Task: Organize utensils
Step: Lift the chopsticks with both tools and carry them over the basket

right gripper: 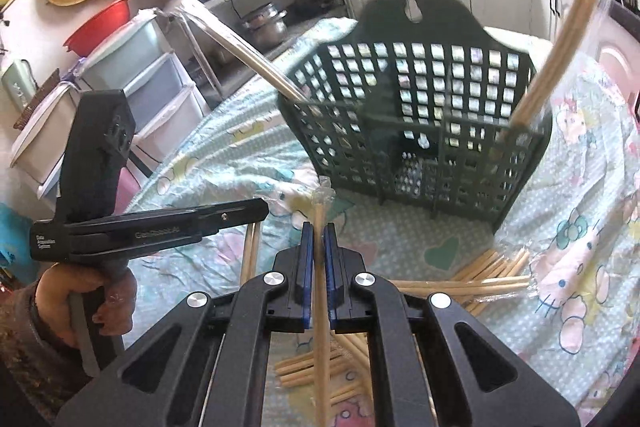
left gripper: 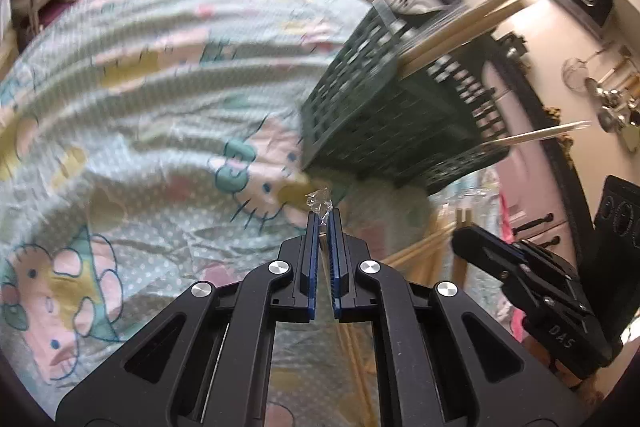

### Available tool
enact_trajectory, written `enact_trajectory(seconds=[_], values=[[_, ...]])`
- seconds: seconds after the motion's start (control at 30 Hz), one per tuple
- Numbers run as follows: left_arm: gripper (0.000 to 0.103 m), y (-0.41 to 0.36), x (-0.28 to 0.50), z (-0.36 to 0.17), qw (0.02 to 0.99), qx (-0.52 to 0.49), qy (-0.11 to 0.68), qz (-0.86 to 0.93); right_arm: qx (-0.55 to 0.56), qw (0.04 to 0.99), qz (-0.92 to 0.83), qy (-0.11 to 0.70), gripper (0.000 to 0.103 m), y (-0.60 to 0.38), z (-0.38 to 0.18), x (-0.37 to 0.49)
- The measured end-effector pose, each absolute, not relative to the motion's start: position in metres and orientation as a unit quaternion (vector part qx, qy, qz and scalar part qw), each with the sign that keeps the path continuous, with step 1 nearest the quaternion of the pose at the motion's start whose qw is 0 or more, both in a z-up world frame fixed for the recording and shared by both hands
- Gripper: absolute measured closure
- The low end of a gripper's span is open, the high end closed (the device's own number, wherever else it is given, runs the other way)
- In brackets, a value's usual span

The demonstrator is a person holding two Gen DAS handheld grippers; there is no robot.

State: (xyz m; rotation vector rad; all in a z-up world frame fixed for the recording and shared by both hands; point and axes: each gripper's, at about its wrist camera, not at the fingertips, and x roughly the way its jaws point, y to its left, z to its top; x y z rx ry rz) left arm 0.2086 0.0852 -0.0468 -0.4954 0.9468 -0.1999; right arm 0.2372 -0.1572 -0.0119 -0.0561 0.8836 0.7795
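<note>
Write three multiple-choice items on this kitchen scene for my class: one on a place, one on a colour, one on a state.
1. Where does the green basket stand?
A. on the floor
B. on the patterned cloth
C. on a shelf

2. What colour are the pads of the right gripper?
A. blue
B. red
C. white

3. How is the right gripper?
A. wide open, holding nothing
B. open over a spoon
C. shut on wrapped chopsticks

Answers:
1 B, the basket's base rests on the cloth.
2 A, both inner faces show blue.
3 C, the pads press a wrapped stick that runs between them.
</note>
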Motion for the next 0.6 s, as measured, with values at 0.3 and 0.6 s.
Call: enact_trajectory(seconds=[0.3,0.6], values=[[0.101,0.076,0.189,0.008,0.886,-0.205,0.4,-0.112,-0.036,0.848,0.384,0.363,0.097,-0.153,0.03,0.214],[0.101,0.06,0.179,0.054,0.908,-0.189,0.353,-0.126,-0.029,0.872,0.375,0.313,0.097,-0.168,0.073,0.211]])
